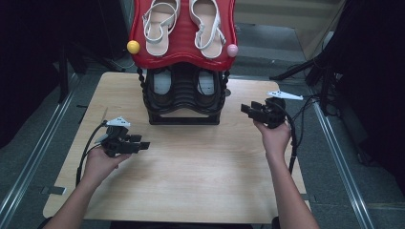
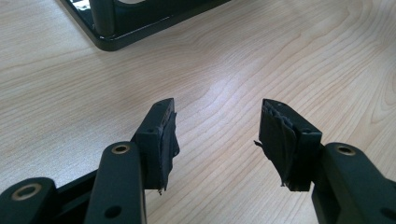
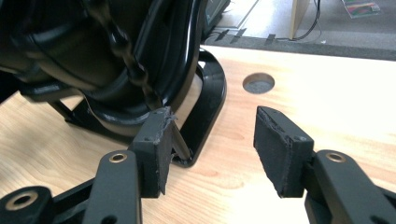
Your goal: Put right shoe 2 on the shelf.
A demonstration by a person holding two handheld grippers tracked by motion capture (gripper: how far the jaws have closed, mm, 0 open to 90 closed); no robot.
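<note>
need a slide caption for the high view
Two open hand-held grippers, left and right, flank a black shoe rack with white sandals on top.

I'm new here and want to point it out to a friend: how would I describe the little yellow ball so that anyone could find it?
Start at the wooden table and look to its far edge, where a black shoe rack stands with a red top shelf holding white sandals. The yellow ball caps the shelf's front left corner. Its twin on the front right corner is a pink ball.
</note>
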